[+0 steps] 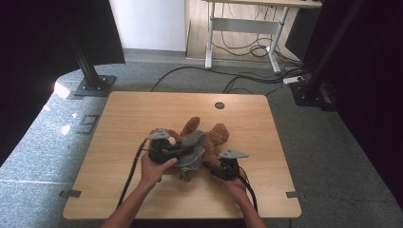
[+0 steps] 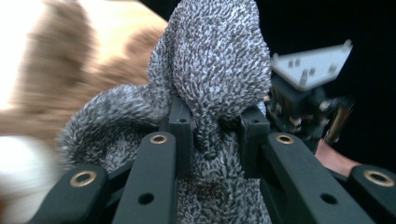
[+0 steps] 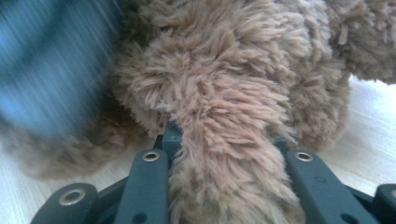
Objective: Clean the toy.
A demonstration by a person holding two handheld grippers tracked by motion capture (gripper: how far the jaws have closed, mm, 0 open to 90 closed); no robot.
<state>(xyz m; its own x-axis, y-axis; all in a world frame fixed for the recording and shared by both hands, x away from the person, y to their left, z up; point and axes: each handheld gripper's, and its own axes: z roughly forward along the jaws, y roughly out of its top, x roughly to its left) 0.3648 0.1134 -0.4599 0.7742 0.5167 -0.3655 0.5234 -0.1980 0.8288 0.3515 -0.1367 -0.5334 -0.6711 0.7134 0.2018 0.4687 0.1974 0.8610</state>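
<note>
In the high view, a brown plush bear (image 1: 209, 137) lies near the middle of the wooden table (image 1: 123, 123), with a grey knitted garment (image 1: 192, 149) draped over its body. The left gripper (image 1: 164, 151) sits at the garment's left edge, and the right gripper (image 1: 223, 168) at the bear's near right side.

In the left gripper view, the 2 jaws pinch a fold of the grey garment (image 2: 212, 79) between them; blurred brown fur lies behind.

In the right gripper view, the jaws close narrowly on a furry brown limb (image 3: 224, 154), probably a leg.
</note>
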